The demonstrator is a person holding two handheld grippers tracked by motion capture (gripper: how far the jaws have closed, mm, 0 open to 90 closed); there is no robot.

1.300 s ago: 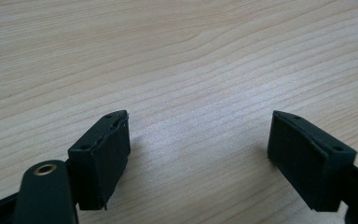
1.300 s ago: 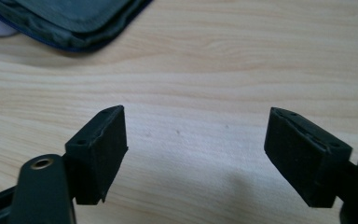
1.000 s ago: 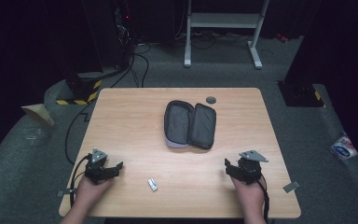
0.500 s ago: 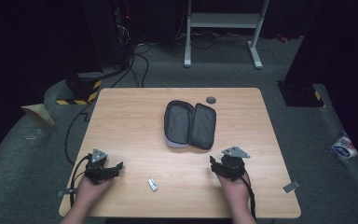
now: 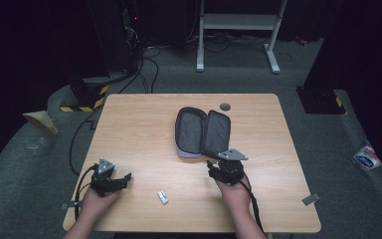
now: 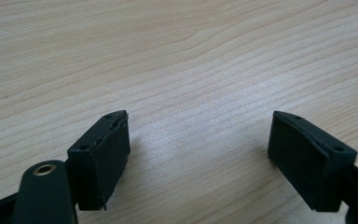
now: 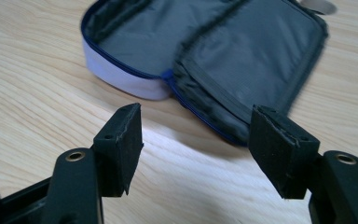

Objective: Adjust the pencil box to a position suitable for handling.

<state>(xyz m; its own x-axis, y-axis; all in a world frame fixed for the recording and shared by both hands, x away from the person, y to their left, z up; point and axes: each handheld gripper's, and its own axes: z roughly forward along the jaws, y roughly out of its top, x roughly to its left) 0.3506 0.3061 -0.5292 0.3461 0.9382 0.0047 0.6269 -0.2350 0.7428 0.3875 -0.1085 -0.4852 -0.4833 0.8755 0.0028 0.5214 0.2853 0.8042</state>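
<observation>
Wood bench (image 5: 129, 124), dark room | pouch (image 5: 202, 132) unzipped, flat at bench centre | right tool (image 5: 218, 168) released, just short of pouch's near edge | left tool (image 5: 122, 179) released, over bare bench, well apart

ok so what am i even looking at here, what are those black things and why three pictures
A person sits at a wooden table holding a hand-held grasping tool in each hand. The high view looks down from above: the left tool rests near the table's front left, and the right tool sits just in front of an open grey pouch. The other two pictures come from cameras riding on each tool, looking along its two black jaws. Both tools are open and hold nothing. A small white object lies between the hands, and a dark round thing lies behind the pouch; I cannot tell what either is.
</observation>
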